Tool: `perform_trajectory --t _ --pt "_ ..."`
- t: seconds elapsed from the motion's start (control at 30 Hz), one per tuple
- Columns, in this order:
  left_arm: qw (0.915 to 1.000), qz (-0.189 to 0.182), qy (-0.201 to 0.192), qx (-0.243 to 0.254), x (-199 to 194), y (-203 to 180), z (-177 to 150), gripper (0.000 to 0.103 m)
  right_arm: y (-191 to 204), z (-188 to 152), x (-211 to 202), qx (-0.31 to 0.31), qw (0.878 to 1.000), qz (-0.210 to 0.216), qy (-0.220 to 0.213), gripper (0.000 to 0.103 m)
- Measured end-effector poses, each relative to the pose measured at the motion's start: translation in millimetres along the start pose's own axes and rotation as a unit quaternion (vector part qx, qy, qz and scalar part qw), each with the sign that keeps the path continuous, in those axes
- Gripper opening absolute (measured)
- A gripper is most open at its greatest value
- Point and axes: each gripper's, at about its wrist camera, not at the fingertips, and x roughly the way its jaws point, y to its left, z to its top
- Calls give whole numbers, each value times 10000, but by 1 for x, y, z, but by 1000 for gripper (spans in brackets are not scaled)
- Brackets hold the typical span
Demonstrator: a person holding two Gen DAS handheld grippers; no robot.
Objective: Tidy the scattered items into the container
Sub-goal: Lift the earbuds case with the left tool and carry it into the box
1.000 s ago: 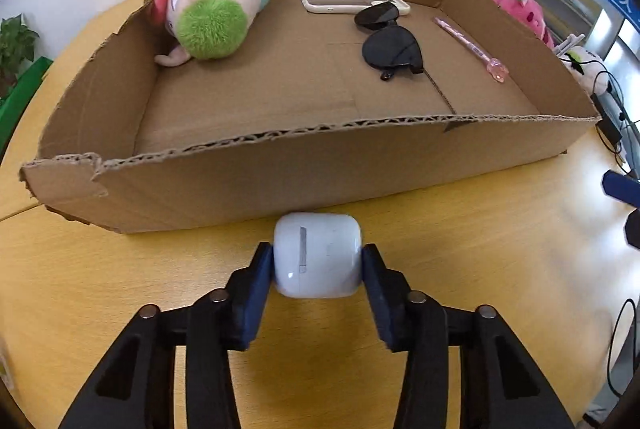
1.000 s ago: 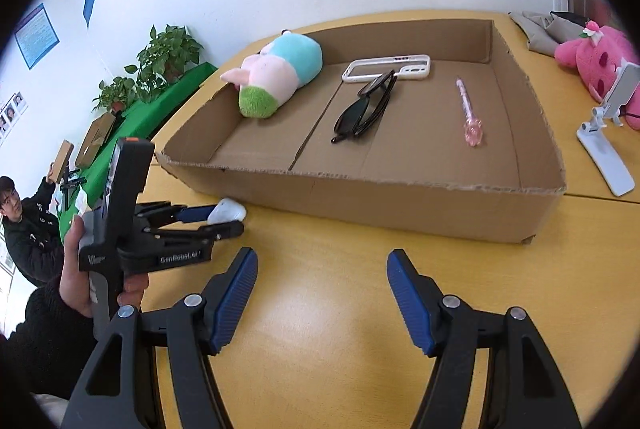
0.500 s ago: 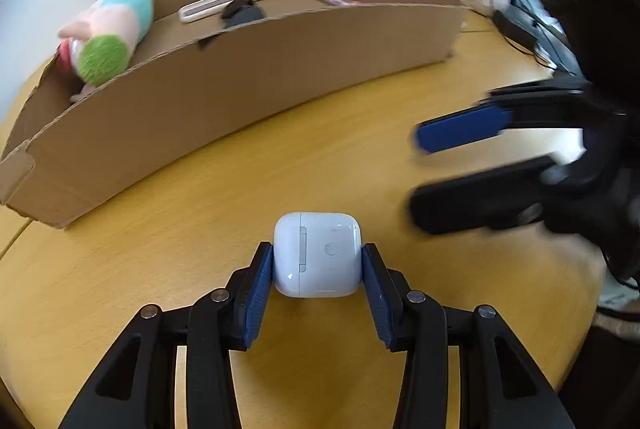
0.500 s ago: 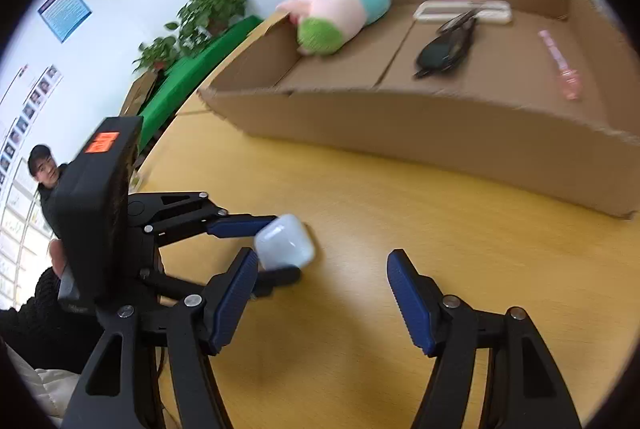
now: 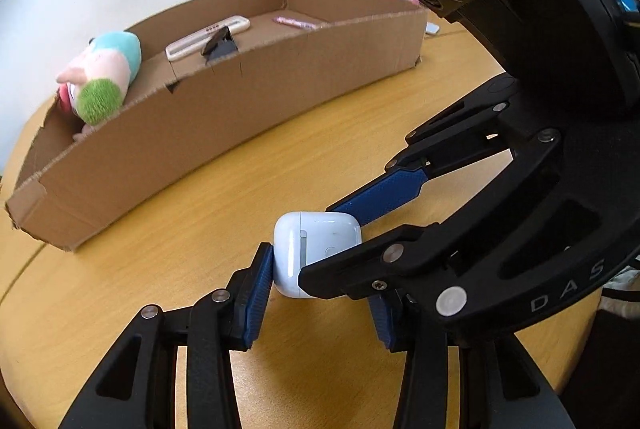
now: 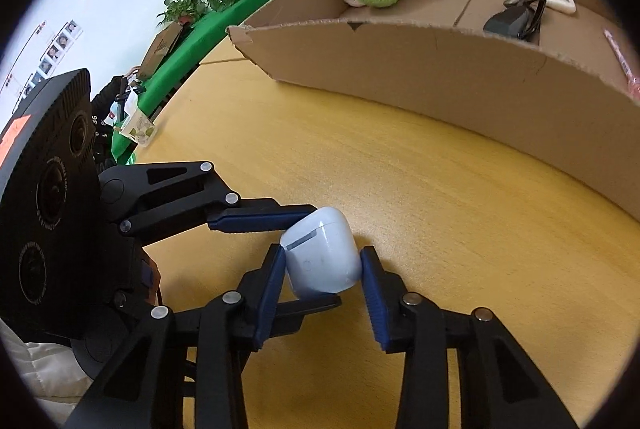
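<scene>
Since the earlier frame the right claw [image 6: 324, 271] has come down beside the left claw [image 5: 318, 283], and both now meet at the white earbud case [image 5: 316, 253], above the wooden table [image 5: 200, 229]. Left claw holds the case between its blue pads. Right claw's jaws are closing on the same case, and its pads already touch both sides. Behind them stands the cardboard box [image 5: 248, 101], with a plush toy [image 5: 100, 77], sunglasses [image 6: 516, 17] and a pink pen [image 5: 296, 23] inside
</scene>
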Motion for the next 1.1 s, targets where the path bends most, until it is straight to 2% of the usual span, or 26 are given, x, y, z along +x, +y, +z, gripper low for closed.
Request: perform_trajectory --t 0.03,0.07,0.4,0.7,0.9,1.1 --pt "10000 47 -14 -7 -2 1 1 47 1 1 -5 -26 10000 -25 -72 29" --pt "10000 69 -51 7 -4 1 3 47 0 6 -10 -29 9999 -28 -153 27" --pt "9982 368 -466 21 -37 12 34 47 6 37 -44 -364 9974 -187 -592 26" --pt "9930 785 -876 121 -60 57 87 47 18 106 -71 -921 9907 -347 -945 26" --pt "9907 1044 -871 -4 -66 100 114 47 19 160 -69 -1062 9899 -245 -908 26" --pt "9924 1009 -539 -448 -58 152 121 47 19 209 -40 -1126 9921 -100 -548 26"
